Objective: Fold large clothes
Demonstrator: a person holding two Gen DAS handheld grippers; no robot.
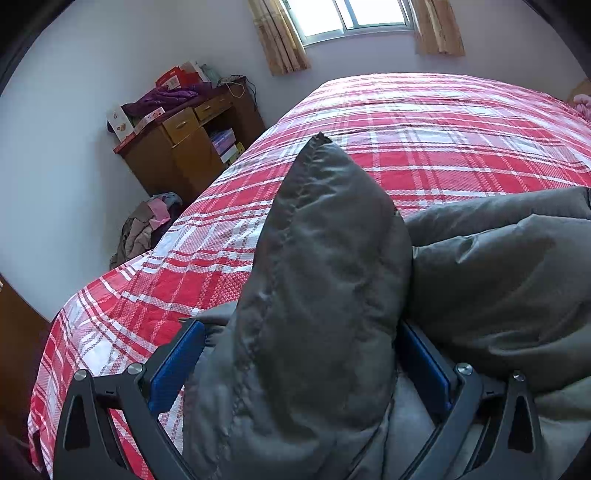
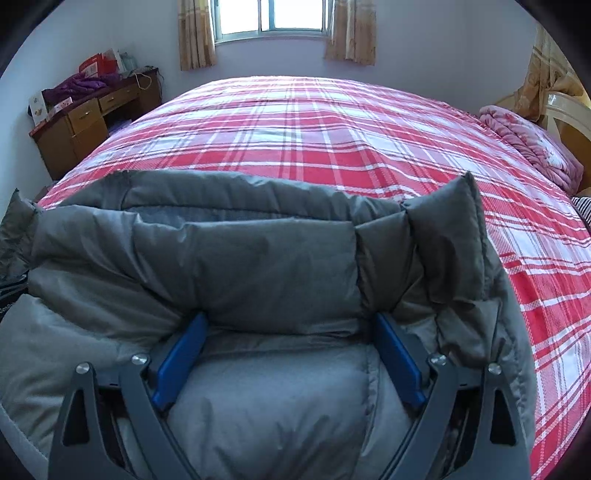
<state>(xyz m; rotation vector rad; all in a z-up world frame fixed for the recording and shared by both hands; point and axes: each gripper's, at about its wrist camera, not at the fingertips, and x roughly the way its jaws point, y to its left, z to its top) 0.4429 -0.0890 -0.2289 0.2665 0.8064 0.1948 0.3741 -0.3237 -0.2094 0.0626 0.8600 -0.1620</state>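
**Operator:** On the near edge of the bed, I have a large grey padded jacket [image 2: 258, 251] bunched between both tools. Its quilted panels are heaped, not flat, and one corner stands up in a point in the left wrist view.

**Listener:** What are the jaws doing?

**Operator:** My left gripper [image 1: 299, 354] has its blue jaws set wide with a thick wad of jacket filling the gap between them; the cloth looks held, pressed against both pads. My right gripper [image 2: 291, 347] also has its jaws wide, with a puffy panel lying between them. Whether that one is gripping or only resting around the fabric, I cannot tell.

**Listener:** What could go wrong?

**Operator:** I judge the slick, springy shell could slip out of a loose hold, or the fold could puff back open once released. Because the jacket sits so near the bed's edge, a dropped side might slide off.

**Listener:** And around it?

**Operator:** A red and white plaid bedspread [image 2: 332, 129] covers the bed, smooth beyond the jacket. A pink blanket [image 2: 532, 136] is rolled at the right by the headboard. Across the room stands a wooden desk [image 2: 85, 122] with purple clothing and boxes piled on it, more clothes [image 1: 147, 229] heaped on the floor beside it, and a bright curtained window [image 2: 273, 18] in the pale far wall.
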